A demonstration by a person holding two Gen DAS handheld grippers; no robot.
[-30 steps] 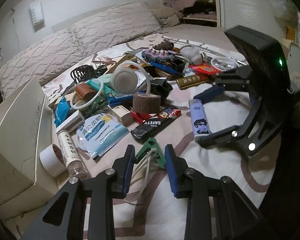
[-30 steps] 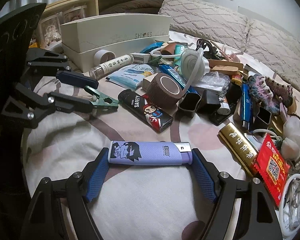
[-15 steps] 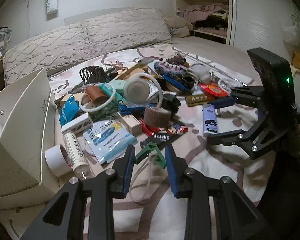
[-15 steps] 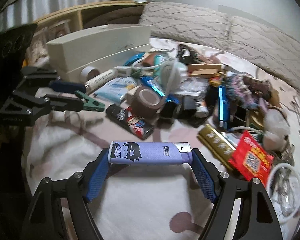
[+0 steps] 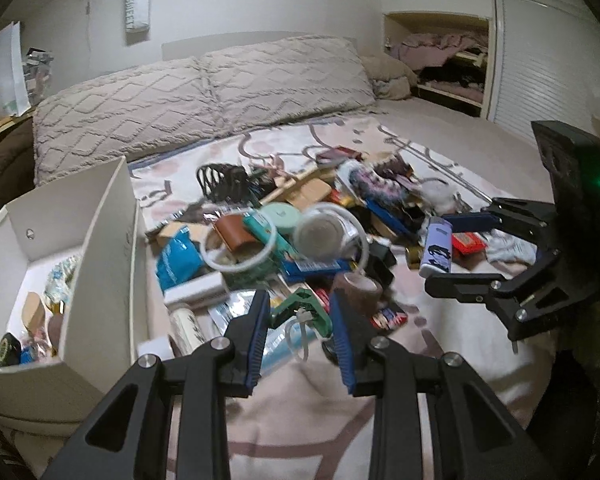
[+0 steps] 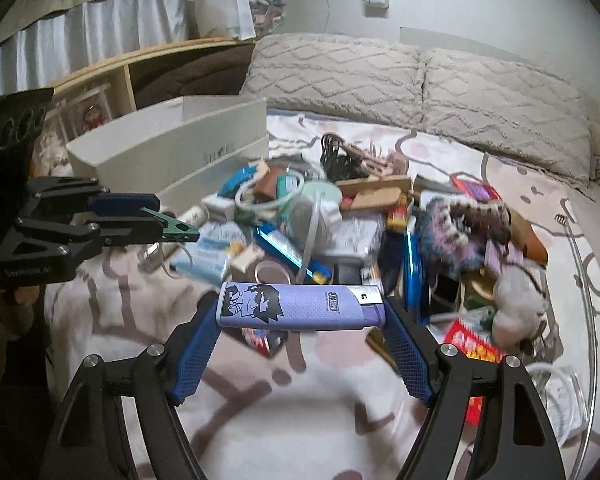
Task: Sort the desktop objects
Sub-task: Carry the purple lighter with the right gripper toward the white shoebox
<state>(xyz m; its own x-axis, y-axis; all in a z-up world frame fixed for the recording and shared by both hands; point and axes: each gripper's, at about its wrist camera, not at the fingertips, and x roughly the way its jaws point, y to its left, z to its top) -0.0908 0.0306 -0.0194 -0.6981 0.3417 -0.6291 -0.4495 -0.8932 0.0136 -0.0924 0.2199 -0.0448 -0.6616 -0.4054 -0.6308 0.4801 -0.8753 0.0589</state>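
Observation:
My left gripper (image 5: 300, 316) is shut on a green clip (image 5: 302, 312) with a white cable tie hanging from it, held above the bed. It also shows in the right wrist view (image 6: 148, 214), with the clip (image 6: 178, 232) sticking out. My right gripper (image 6: 300, 316) is shut on a purple lighter (image 6: 300, 306), held crosswise by its ends above the bedspread. In the left wrist view the right gripper (image 5: 460, 248) holds the lighter (image 5: 436, 248) at the right. A white shoe box (image 5: 100, 240) with several items inside stands at the left.
A pile of small objects covers the bed's middle: a brown tape roll (image 5: 358, 290), a round white container (image 5: 320, 236), a blue packet (image 5: 178, 260), a black hair claw (image 5: 220, 180), a red packet (image 6: 476, 344), a fuzzy scrunchie (image 6: 456, 228). Pillows (image 5: 204, 96) lie behind.
Both grippers have risen from the bed with their objects. The views have tilted up, so the open inside of the shoe box now shows at the left.

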